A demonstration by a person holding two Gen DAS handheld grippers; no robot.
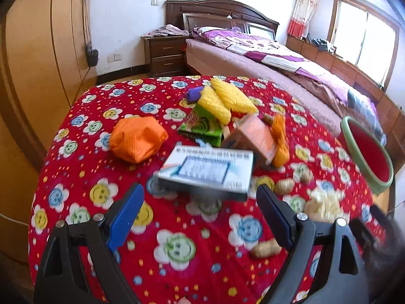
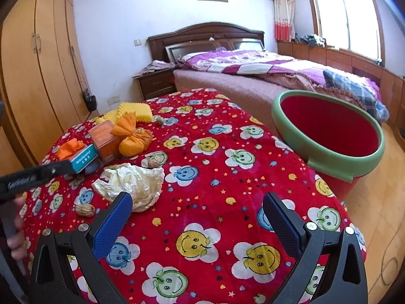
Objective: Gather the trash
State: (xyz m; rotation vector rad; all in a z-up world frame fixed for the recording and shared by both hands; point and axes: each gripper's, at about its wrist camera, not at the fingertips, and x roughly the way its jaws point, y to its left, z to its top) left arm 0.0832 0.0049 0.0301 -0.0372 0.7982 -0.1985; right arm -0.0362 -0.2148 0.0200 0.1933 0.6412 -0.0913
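Left gripper (image 1: 200,200) open near white box (image 1: 206,171), right gripper (image 2: 197,209) open, empty

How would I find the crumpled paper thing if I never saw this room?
Start at the table with the red smiley-flower cloth, near the green-rimmed red bin. On the side away from the bin, before the orange bundle, lies the crumpled wrapper. It is the only pale, cream, wrinkled thing there.

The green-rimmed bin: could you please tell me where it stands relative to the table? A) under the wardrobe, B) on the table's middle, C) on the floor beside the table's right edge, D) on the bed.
C: the green-rimmed bin stands on the wooden floor, just past the right edge of the table with its red flowered cloth.
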